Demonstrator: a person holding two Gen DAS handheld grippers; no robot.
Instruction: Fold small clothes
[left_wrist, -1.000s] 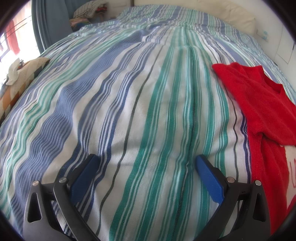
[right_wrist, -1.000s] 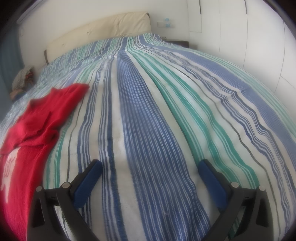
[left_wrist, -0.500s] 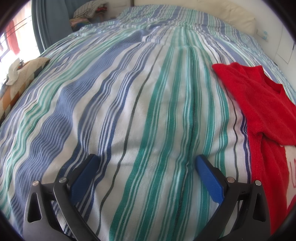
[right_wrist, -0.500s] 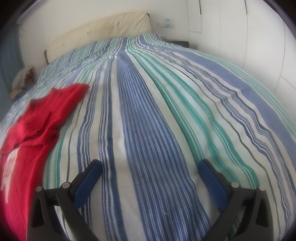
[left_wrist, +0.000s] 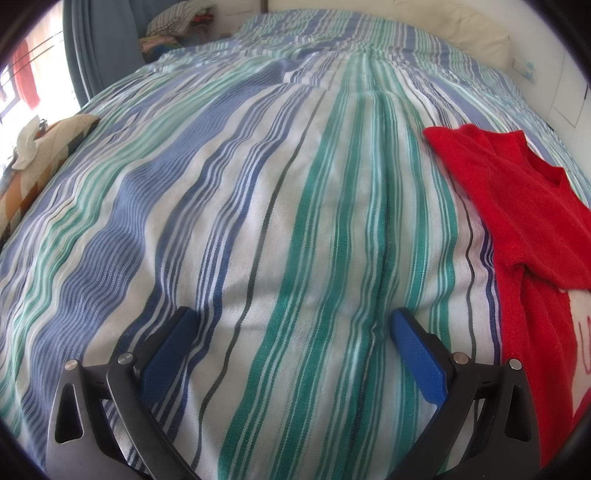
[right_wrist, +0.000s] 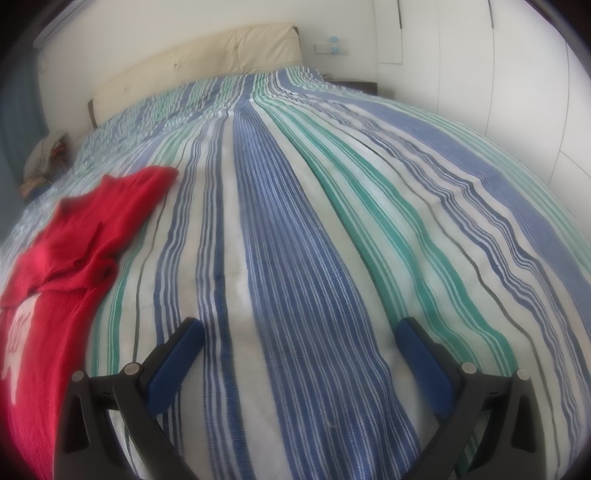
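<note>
Both claws, left and right, gape empty with the red sweater lying between them

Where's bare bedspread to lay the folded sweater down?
Bare bedspread runs from the red sweater across to the patterned cushion at the far edge. A second patch lies between the sweater and the wardrobe-side edge. Both the left gripper and right gripper are open, empty. Clutter: only beside the headboard.

Left wrist view: low and close over the blue, green and white striped bedspread, facing the headboard. Right wrist view: likewise. Shared: red knitted sweater between them.
</note>
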